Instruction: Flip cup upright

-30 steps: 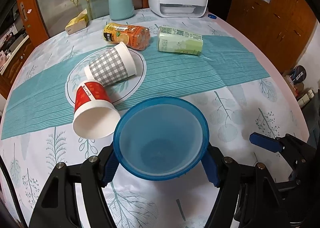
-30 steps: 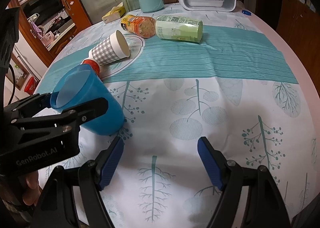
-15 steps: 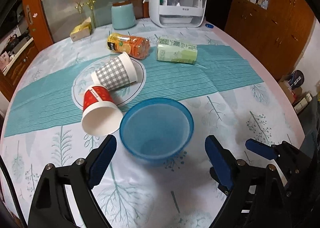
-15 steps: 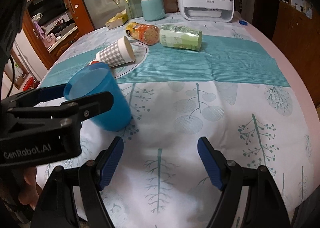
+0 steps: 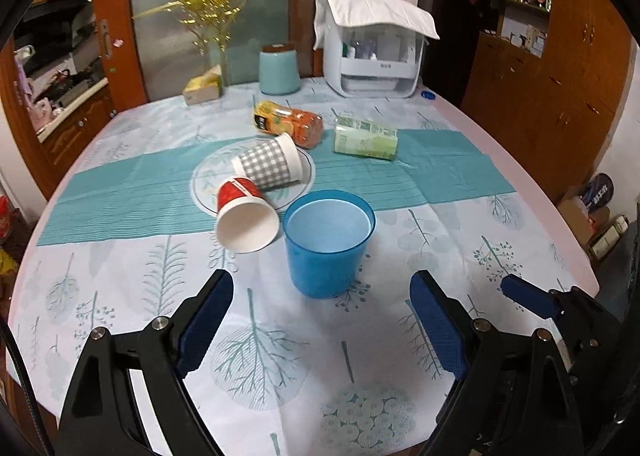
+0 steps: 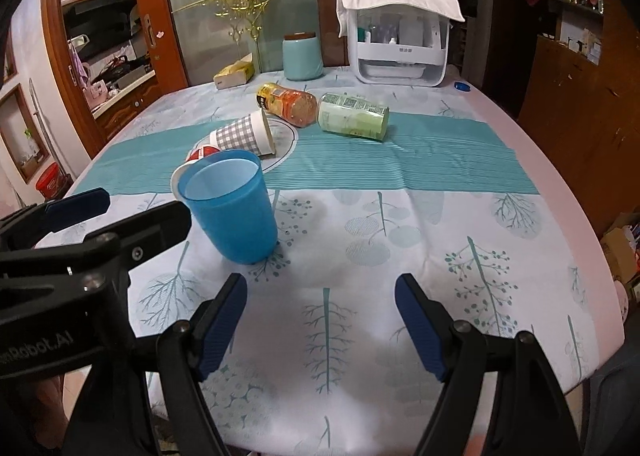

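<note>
Blue cup stands upright, untouched

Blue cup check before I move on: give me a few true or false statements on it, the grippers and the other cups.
1. The blue cup stands upright on the tablecloth. True.
2. The left gripper is clamped on the blue cup. False: it is open, the cup apart from its fingers.
3. The red paper cup lies on its side. True.
4. The checked paper cup stands upright. False: it lies on its side.
5. The right gripper holds a bottle. False: it is open and holds nothing.
</note>
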Motion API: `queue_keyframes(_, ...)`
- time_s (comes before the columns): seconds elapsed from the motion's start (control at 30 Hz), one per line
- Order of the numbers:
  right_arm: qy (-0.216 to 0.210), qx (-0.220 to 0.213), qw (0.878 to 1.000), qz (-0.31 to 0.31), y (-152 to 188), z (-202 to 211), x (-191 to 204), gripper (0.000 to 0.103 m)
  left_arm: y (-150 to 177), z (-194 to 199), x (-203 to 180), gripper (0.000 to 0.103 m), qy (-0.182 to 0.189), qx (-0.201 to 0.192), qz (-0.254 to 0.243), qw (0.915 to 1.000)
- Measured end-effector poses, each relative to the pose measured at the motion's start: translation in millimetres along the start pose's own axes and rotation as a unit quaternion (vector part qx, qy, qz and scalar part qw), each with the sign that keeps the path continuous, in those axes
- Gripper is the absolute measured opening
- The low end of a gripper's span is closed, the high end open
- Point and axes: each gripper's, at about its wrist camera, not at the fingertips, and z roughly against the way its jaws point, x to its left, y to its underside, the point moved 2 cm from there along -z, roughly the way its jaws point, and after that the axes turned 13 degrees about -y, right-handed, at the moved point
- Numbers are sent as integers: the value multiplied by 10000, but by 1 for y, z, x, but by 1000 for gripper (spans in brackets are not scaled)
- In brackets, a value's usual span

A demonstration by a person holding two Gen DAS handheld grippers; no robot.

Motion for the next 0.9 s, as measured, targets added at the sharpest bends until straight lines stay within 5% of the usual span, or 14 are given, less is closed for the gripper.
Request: queue_keyframes(0.9,521,-995,9925,479,8,86,23,77,21,71,20,89,-773,-897,529,9916)
